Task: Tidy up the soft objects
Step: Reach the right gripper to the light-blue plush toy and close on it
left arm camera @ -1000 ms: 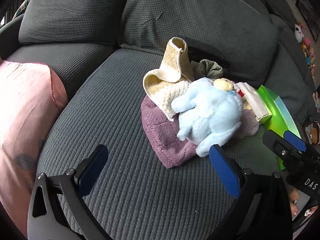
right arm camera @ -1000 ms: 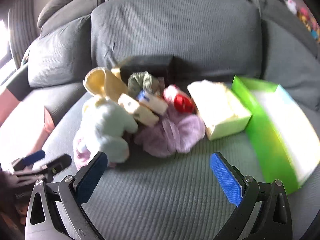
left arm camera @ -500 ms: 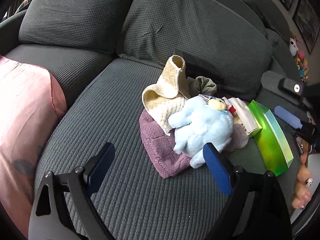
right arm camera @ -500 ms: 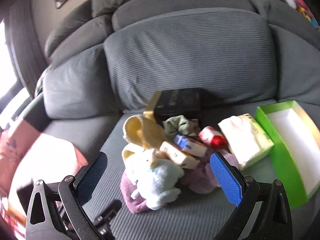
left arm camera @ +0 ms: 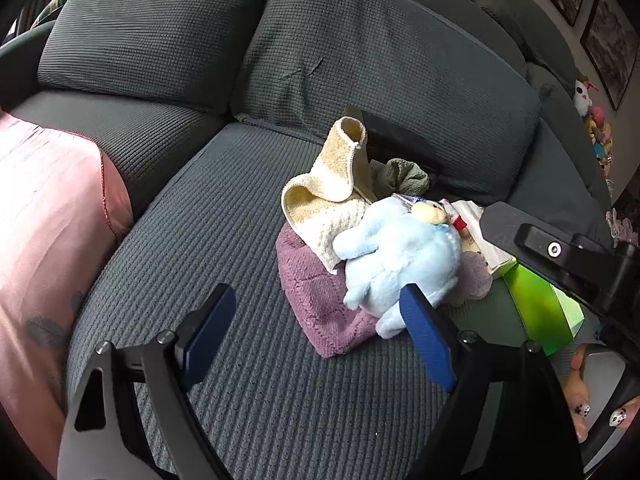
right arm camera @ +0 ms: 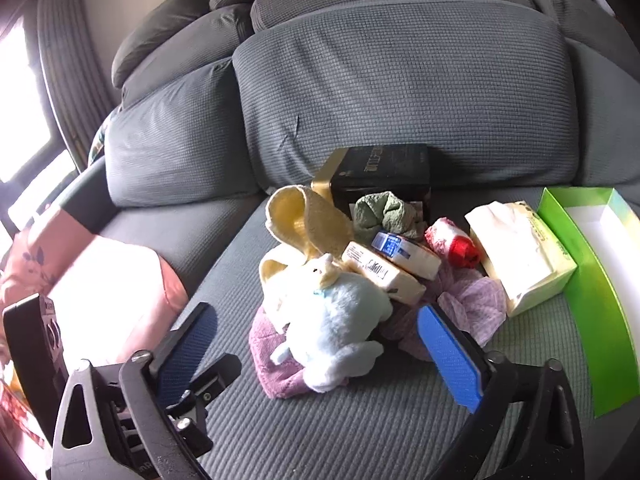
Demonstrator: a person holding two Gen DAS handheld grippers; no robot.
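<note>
The left gripper (left arm camera: 316,340) is spread wide with nothing between its blue pads (left arm camera: 426,340). Its jaws have just been closing a little, but they hold only air. Just past its right pad lies the blue bunny (left arm camera: 400,256), the big soft toy on top of the pile. The right gripper (right arm camera: 316,354) is spread wide too and holds nothing; its jaws have also just closed a little. The bunny sits just beyond its pads, on the purple cloth (right arm camera: 272,360). Under and behind the bunny are the yellow cloth (right arm camera: 308,220), a green cloth (right arm camera: 380,212), two small packs (right arm camera: 384,272), a red roll (right arm camera: 456,242) and a purple puff (right arm camera: 476,308). To the bunny's right are a tissue pack (right arm camera: 520,256) and then the green box (right arm camera: 592,312), which looks empty. Behind the pile stands a black box (right arm camera: 384,176). It all sits on the grey sofa (left arm camera: 180,220), with a pink pillow (left arm camera: 44,220) far to the bunny's left. I think the sorting has only begun: both grippers are lining up on the pile. The next move should be to reach in, pinch one soft thing, likely the bunny, and lift it without dragging the cloths along. A second ago the right camera was closer and lower to the pile; now it sees more of the sofa back.
</note>
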